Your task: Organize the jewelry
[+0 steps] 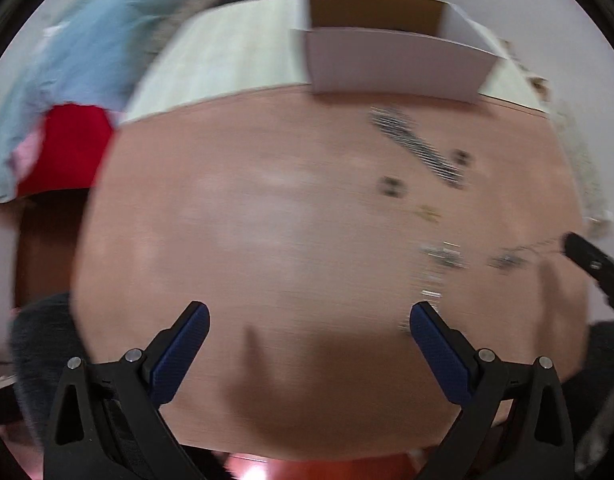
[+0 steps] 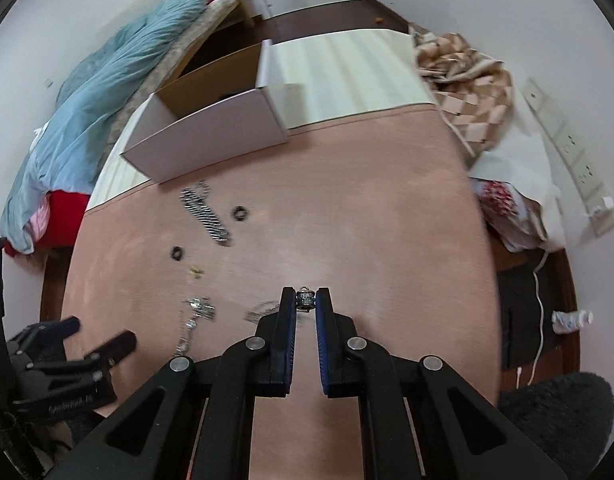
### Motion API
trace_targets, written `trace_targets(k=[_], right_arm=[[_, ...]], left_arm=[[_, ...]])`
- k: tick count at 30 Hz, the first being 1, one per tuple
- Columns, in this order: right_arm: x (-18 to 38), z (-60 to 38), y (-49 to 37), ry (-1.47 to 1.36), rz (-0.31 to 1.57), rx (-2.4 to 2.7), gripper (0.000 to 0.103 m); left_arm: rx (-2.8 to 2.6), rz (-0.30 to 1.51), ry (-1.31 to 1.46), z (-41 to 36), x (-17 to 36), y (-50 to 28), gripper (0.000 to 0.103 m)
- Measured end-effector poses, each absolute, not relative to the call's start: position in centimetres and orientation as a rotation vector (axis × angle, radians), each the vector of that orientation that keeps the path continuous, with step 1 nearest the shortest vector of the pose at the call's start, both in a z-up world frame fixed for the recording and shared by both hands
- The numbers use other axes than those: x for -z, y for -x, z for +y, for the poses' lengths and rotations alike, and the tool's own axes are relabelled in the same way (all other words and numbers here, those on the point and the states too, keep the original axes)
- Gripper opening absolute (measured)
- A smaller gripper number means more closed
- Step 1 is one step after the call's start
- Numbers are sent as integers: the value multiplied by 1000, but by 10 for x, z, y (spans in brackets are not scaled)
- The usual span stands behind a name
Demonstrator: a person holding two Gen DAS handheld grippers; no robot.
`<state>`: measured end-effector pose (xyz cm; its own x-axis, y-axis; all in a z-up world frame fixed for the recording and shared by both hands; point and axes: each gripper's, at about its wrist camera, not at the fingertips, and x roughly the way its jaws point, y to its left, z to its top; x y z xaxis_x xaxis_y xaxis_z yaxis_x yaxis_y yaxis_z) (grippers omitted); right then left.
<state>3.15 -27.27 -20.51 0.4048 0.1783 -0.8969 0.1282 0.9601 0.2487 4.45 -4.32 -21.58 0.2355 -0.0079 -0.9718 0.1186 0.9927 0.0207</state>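
Right gripper [image 2: 306, 300] has its fingers clamped on a small silver pendant [image 2: 305, 299], held just above the pink tabletop [image 2: 387, 240]. Left gripper [image 1: 309, 318] hangs with fingers wide apart, holding nothing. Farther left lie a silver bracelet [image 2: 206, 214], two dark rings [image 2: 239, 213], and a chain [image 2: 193, 316]. White box [image 2: 211, 132] sits at the far side.

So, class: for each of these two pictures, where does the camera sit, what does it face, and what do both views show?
Left wrist view: sits on the left hand-held gripper, open above the pink tabletop, facing the white cardboard box; blurred.
Right wrist view: sits on the right hand-held gripper, shut on a small metal charm; the left hand-held gripper shows at lower left.
Shared: box, tabletop, silver chain bracelet, two black rings.
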Motion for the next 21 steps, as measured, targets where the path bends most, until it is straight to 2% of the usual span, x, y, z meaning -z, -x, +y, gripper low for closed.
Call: trace_targets(k=[5, 7, 8, 10, 15, 17, 21], right_arm=[[208, -289, -21, -319, 1161, 4, 10], [210, -294, -18, -328, 1161, 18, 10], [211, -295, -18, -329, 1161, 23, 10], [213, -299, -17, -333, 1162, 35, 10], [218, -305, -15, -368, 1169, 57, 10], [220, -305, -15, -377, 1171, 61, 10], [222, -303, -16, -378, 1179, 58, 10]], left_arm=[[183, 1310, -145, -80, 216, -47, 98], [202, 1299, -183, -94, 219, -49, 92], [208, 1300, -199, -99, 221, -51, 83], [217, 1313, -216, -107, 226, -54, 75], [219, 1333, -229, -112, 237, -57, 36], [221, 1321, -219, -115, 237, -57, 31], [243, 1313, -194, -117, 236, -60, 12]])
